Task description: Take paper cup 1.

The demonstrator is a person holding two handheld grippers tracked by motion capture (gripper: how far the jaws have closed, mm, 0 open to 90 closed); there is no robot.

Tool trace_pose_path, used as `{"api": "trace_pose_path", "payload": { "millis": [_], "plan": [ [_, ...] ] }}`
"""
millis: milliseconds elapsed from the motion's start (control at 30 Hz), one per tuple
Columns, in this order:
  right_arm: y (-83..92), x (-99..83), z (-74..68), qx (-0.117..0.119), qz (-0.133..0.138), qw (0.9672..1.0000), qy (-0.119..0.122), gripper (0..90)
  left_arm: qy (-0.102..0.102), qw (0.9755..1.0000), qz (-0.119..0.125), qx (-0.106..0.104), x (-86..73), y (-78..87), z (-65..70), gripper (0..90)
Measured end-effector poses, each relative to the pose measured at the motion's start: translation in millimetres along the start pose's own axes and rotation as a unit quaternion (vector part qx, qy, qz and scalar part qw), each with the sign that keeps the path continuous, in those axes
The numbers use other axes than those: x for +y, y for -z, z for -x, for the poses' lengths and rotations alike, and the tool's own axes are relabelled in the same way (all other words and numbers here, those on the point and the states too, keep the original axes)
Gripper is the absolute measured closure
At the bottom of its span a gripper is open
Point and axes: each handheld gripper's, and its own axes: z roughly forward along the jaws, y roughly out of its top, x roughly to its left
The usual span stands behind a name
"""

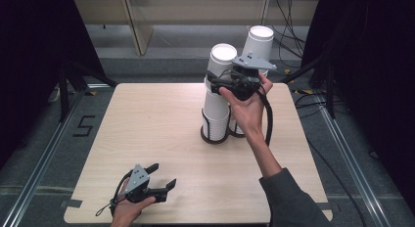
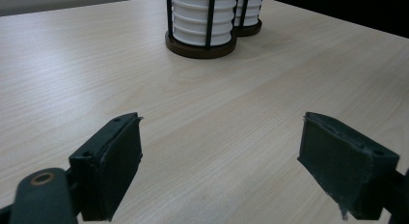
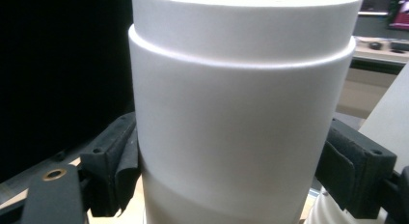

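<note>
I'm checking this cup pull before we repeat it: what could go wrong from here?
1. The right gripper clamps the white paper cups with more than one nested, so extra cups may lift together.
2. The squeeze could dent the thin cup wall.
3. The second tall white cup stack stands right beside it and could be knocked. The left gripper, open near the wooden table edge, steadies nothing.

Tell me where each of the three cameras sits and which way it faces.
High view: above the person's side, facing forward and down on the table; both forearms, left gripper, right gripper.
Left gripper view: low over the table, along its open jaws toward the cup racks.
Right gripper view: along its jaws, which clamp the white cup stack.
Shared: high and left gripper views both show the racks.
</note>
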Motion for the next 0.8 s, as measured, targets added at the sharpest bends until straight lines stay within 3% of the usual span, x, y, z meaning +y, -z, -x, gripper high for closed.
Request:
{"api": "trace_pose_path", "payload": {
  "millis": [200,333,467,667,700,800],
  "plan": [
    [19.6,-19.4,-12.7,0.045,-0.007,0.9988,0.016,18.4,0.004,1.0000,0.001,0.001,0.2,0.8,-0.9,14.5],
    [32.5,-38.7,-23.7,0.082,-0.013,0.9960,0.032,18.4,0.009,0.9999,0.010,-0.002,0.3,0.4,-1.8,14.5],
    [42.4,-60.4,-36.2,0.115,-0.024,0.9926,0.030,18.4,0.010,0.9999,0.011,-0.003,0.1,0.4,-1.8,14.5],
    [42.9,-96.9,-47.6,0.156,-0.050,0.9863,0.016,18.4,0.009,0.9999,0.012,-0.004,0.1,0.0,-1.8,14.5],
    [40.9,-100.9,-47.8,0.160,-0.053,0.9853,0.029,18.4,0.009,0.9999,0.012,-0.004,0.5,0.2,-1.8,14.5],
    [36.4,-111.2,-49.4,0.169,-0.060,0.9834,0.028,18.4,0.008,0.9999,0.012,-0.001,1.4,1.3,-1.1,14.5]
  ]
}}
